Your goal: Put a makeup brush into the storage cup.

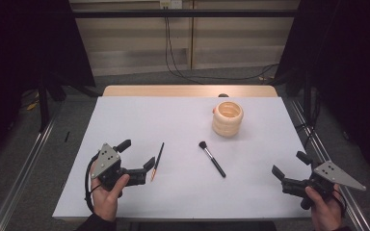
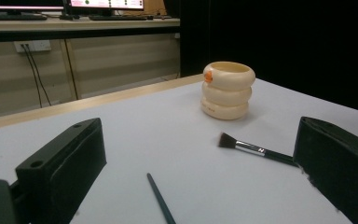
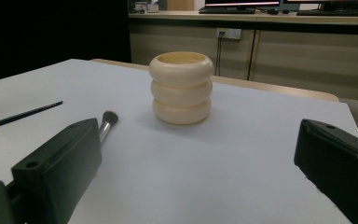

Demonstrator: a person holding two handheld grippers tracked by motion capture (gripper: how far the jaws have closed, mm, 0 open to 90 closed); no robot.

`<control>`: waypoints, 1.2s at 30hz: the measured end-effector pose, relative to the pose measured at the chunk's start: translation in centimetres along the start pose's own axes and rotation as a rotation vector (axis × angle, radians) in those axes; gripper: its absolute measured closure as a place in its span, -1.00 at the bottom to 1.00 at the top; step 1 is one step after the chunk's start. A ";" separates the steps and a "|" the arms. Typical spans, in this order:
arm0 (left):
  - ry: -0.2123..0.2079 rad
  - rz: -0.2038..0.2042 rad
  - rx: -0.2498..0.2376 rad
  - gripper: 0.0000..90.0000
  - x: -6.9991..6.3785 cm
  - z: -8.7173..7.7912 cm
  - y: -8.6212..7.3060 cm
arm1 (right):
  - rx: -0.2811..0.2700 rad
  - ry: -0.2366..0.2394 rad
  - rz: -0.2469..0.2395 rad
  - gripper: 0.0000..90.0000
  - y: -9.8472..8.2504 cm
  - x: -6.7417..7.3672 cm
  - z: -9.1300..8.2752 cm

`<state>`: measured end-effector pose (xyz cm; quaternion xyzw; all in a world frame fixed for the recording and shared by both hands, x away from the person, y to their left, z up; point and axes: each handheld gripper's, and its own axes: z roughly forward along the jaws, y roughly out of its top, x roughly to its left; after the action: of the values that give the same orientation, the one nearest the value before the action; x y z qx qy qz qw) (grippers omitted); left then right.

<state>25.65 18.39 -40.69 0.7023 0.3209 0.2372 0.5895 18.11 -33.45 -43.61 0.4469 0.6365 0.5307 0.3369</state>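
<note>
The left tongs are being held wide open and empty at the near left of the white table, with the jaws pointing to the right and slightly away from the person. Just beyond the nearer jaw tip, a thin paintbrush is lying flat, its long axis running from near to far with a slight lean to the right and its orange end nearest the person; in the left gripper view its dark handle is seen running up between the two jaws. It is judged that this brush is the thing being reached for, and that the left tongs are far nearer to it than the right. Farther right, at mid-table, a makeup brush is lying on a diagonal, bristles toward the far left. Behind it a cream ribbed holder is standing upright, well apart from both brushes. The right tongs are being held low at the near right corner, also wide open and empty, with the jaws aimed leftward toward the holder.
</note>
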 end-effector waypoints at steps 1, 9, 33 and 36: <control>0.006 -0.001 -0.004 -0.95 0.1 0.1 0.1 | -0.002 -0.001 -0.001 -0.99 0.0 0.0 0.0; 0.002 0.023 -0.024 -0.95 0.2 0.7 1.3 | -0.006 0.000 -0.003 -0.99 0.0 0.0 0.0; 0.015 0.034 -0.034 -0.98 2.3 5.7 4.3 | -0.015 0.000 0.003 -0.99 0.0 0.0 -0.1; 0.008 0.037 -0.041 -0.98 2.4 6.1 4.6 | -0.017 0.005 0.003 -0.99 0.0 0.0 0.0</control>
<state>32.44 15.60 -37.44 0.6950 0.3051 0.2573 0.5981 18.06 -33.44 -43.58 0.4437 0.6322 0.5376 0.3383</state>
